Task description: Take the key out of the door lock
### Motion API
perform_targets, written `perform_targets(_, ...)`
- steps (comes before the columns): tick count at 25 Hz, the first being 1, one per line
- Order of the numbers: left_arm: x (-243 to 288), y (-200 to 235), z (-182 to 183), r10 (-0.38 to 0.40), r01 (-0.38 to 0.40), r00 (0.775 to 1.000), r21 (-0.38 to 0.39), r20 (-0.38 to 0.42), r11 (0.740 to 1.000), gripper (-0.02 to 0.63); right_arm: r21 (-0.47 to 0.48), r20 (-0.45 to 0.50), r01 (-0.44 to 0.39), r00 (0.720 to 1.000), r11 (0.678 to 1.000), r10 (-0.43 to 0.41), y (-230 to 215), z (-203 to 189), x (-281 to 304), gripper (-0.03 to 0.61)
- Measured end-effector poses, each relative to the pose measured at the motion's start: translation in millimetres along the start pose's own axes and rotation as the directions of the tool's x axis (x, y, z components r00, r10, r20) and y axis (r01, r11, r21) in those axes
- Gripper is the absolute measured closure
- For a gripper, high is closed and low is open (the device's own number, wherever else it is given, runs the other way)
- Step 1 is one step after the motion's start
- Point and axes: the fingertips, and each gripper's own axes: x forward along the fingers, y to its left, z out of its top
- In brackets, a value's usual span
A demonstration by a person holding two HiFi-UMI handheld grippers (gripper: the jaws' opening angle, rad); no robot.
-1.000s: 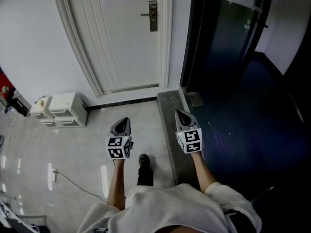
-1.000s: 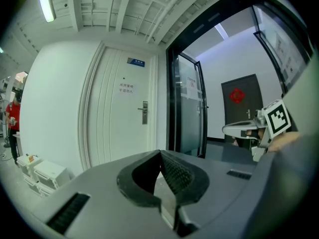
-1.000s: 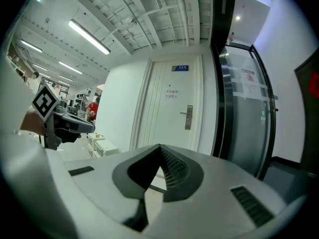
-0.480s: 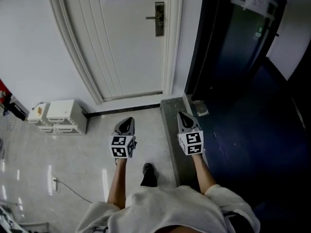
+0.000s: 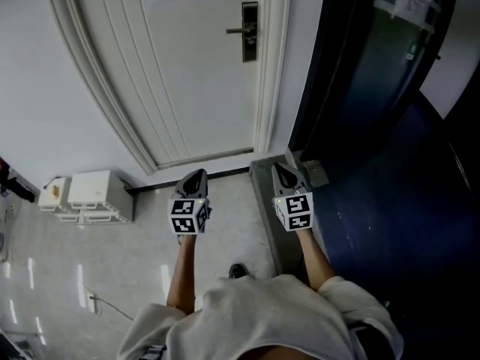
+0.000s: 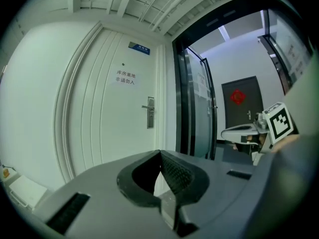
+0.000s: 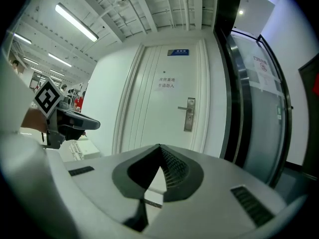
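Head view: the door lock (image 5: 250, 32) sits on the white door (image 5: 195, 73), well ahead of both grippers. The right gripper (image 5: 279, 168) is nearer its side than the left gripper (image 5: 196, 173).

Left gripper view: jaws together, empty, lock ahead and above.

Right gripper view: jaws together on nothing, lock above, slightly right (key too small to see).
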Motion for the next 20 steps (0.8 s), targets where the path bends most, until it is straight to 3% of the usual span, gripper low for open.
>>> perform_targets(10,78.9,67.4,13.4,-0.029,0.029,1.000,0.006,0.003,1.000,0.595,-0.014,0.003,0.027,1.000,1.000,-0.027,-8.2,12.0,98.1,0.555)
perform_targets(20,119.5,82.1,0.5,-0.059,0.059,0.998,0.004,-0.034,0.998,0.595,0.000,-0.051,0.053,0.997,0.999,-0.053,-27.0,-14.0,125.1,0.555)
